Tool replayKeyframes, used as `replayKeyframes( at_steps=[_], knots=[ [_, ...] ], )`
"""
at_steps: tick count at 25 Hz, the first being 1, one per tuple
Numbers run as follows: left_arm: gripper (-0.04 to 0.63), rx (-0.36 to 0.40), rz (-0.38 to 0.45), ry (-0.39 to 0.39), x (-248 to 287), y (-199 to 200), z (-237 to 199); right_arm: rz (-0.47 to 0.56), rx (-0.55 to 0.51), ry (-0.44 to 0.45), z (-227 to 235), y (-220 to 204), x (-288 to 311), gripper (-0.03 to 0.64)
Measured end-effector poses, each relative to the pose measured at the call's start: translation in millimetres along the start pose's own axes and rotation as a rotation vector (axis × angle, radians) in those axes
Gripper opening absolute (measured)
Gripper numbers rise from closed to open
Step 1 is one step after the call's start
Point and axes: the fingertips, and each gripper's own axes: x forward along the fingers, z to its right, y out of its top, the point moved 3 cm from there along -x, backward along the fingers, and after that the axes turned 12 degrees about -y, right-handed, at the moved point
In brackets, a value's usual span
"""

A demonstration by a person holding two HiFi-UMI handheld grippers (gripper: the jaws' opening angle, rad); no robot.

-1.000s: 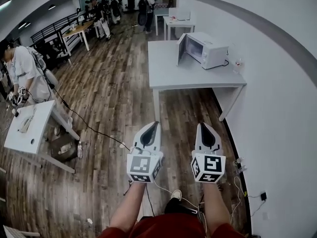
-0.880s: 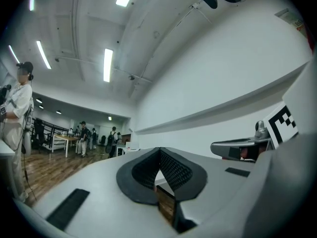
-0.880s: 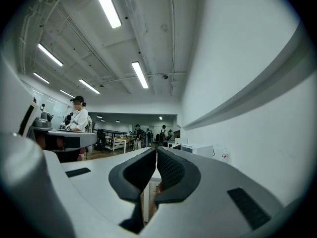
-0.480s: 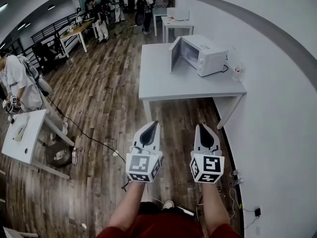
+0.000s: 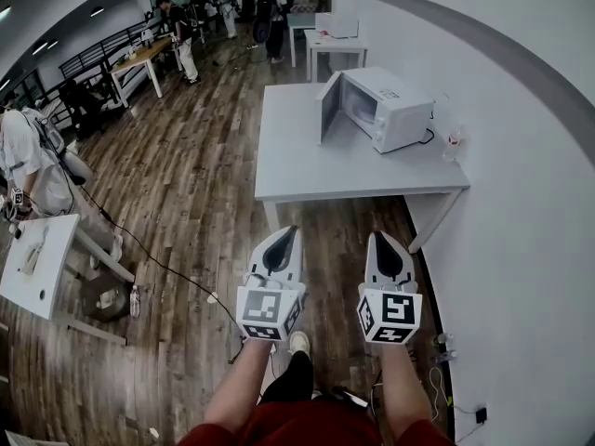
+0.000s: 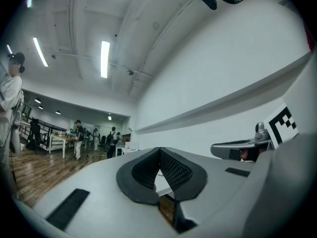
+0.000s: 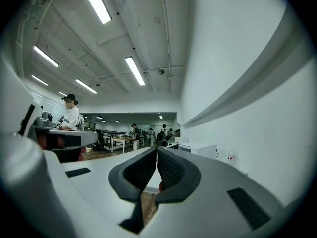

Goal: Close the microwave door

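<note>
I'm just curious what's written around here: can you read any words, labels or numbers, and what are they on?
No text can be read.
Microwave: small marks on top, too small to read.
Bottle by the wall: red label, blurred.
Marker cubes: black square patterns, no letters.

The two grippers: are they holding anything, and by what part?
Nothing is held. The left gripper and right gripper each have fingers shut together, empty, and hang short of the microwave with its open door.
</note>
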Motion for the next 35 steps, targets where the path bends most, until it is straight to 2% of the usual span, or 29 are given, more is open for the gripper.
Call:
replayKeyframes(
  at_steps=[6,13,18,30,35],
  knots=[
    [0.026,0.010,0.014,0.005,52,-11,-51,0.007,-0.035,0.012,-12,-8,79,0.028],
    [0.026,0.001,0.025,0.022,110,-12,-131,0.020,-0.053,0.035,-42,0,176,0.028],
    [0.026,-0.005,0.031,0.007,148,-16,-174,0.012,-0.056,0.029,-52,-4,233,0.028],
    [0.026,0.014,-0.003,-0.037,245,-42,-224,-0.005,-0.026,0.010,-37,-31,338,0.028],
    [0.026,0.037,-0.009,-0.035,307,-49,-239,-0.006,0.000,0.015,-9,-41,399,0.028]
  ],
)
